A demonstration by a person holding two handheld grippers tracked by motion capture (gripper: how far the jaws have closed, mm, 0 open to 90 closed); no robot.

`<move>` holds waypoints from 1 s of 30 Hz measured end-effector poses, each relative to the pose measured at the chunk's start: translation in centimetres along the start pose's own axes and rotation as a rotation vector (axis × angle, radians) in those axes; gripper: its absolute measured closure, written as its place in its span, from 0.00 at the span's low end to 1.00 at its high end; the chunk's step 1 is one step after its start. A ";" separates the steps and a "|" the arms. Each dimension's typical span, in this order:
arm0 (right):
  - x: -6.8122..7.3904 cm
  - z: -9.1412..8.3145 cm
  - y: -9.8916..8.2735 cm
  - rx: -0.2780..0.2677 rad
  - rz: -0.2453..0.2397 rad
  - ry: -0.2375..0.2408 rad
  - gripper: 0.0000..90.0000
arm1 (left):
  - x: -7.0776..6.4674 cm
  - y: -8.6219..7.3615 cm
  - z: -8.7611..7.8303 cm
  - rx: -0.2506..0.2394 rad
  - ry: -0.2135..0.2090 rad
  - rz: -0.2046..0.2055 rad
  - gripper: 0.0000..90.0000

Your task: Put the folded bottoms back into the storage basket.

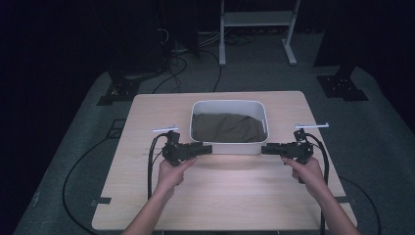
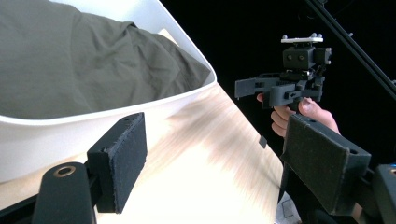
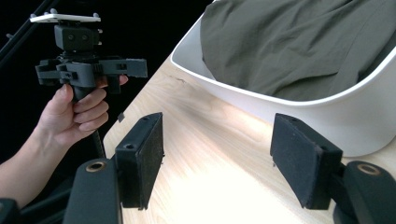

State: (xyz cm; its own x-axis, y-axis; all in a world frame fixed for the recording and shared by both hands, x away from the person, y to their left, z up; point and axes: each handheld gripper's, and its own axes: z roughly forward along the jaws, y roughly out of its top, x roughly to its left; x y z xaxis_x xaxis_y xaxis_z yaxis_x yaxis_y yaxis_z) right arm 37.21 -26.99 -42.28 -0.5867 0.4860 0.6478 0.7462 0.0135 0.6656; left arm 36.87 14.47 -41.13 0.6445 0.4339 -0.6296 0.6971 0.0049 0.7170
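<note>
A white plastic basin (image 1: pixel 228 145) stands at the middle of the wooden table (image 1: pixel 220 196) with a crumpled olive-green cloth (image 1: pixel 226 128) inside it. My left gripper (image 1: pixel 207 148) is held at the basin's near left corner, pointing right. Its jaws are open around bare table (image 2: pixel 219 163), just beside the basin wall (image 2: pixel 56 140). My right gripper (image 1: pixel 265 149) mirrors it at the near right corner, pointing left, open (image 3: pixel 223 158) with nothing between its pads. The cloth (image 2: pixel 84 60) fills the basin (image 3: pixel 327 116) to the rim.
Cables trail from both grippers off the table's near edge. Beyond the table lie a dark floor, tripod bases (image 1: pixel 342 88) and a white frame (image 1: pixel 257 19). The wide near half of the tabletop lies in front of the basin.
</note>
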 end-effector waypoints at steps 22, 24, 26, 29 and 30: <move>-0.6 -1.3 -2.4 -0.001 0.007 -0.007 0.37 | -0.1 -2.3 -0.7 0.005 -0.018 -0.017 0.21; -0.6 -1.4 -2.5 -0.002 0.007 -0.009 0.37 | -0.1 -2.4 -0.7 0.008 -0.017 -0.014 0.21; -0.7 -1.6 -2.7 -0.005 0.008 -0.006 0.37 | -0.1 -2.6 -0.8 0.001 -0.012 -0.014 0.21; -0.7 -1.6 -2.8 -0.004 0.007 -0.007 0.37 | -0.1 -2.9 -0.9 -0.004 -0.009 -0.016 0.21; -0.6 -1.6 -2.9 -0.002 0.010 -0.007 0.37 | -0.1 -2.9 -0.9 -0.003 -0.010 -0.014 0.21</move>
State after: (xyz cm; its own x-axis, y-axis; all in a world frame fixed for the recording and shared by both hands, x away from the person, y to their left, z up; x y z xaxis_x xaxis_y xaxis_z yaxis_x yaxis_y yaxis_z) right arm 34.92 -28.76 -44.03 -0.5772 0.4918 0.6519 0.7513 0.0071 0.6599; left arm 34.46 15.22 -42.86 0.6376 0.4249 -0.6426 0.7051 0.0141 0.7090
